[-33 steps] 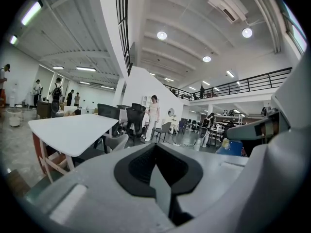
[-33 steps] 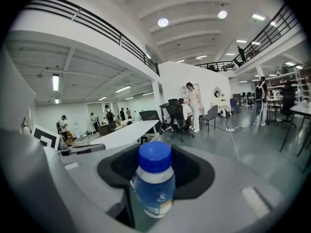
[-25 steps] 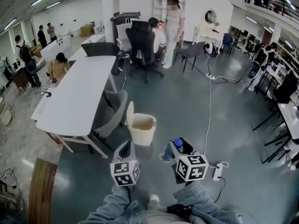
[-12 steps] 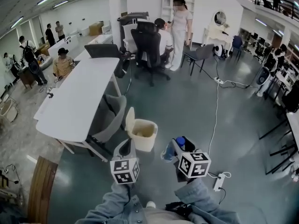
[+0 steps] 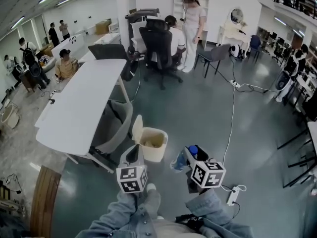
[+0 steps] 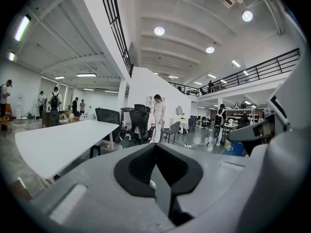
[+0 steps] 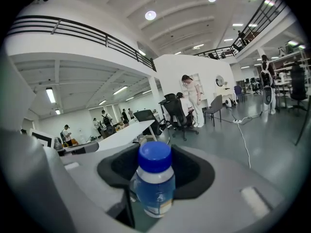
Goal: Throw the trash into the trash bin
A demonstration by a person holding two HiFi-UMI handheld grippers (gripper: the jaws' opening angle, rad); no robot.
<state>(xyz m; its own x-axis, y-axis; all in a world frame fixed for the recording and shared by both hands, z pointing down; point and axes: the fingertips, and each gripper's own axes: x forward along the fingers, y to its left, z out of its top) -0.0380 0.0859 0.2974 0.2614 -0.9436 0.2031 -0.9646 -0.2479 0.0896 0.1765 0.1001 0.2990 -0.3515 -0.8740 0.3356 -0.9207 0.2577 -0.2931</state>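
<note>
A cream trash bin (image 5: pixel 151 144) with its lid tipped up stands on the grey floor beside the table's near end. My right gripper (image 5: pixel 187 155) is shut on a clear plastic bottle (image 7: pixel 154 184) with a blue cap (image 5: pixel 192 149) and blue label, held upright to the right of the bin. In the right gripper view the bottle sits between the dark pads (image 7: pixel 197 171). My left gripper (image 5: pixel 134 153) hangs just in front of the bin's near left side. Its jaws look shut with nothing between them (image 6: pixel 158 179).
A long white table (image 5: pixel 79 108) runs along the left, with a grey chair (image 5: pixel 117 124) tucked beside the bin. A white cable and power strip (image 5: pixel 231 195) lie on the floor at the right. People and a black office chair (image 5: pixel 157 43) are further back.
Both grippers have moved forward and the bin now lies closer to them. The bottle stays in the right gripper. A shoe has come into view below.
</note>
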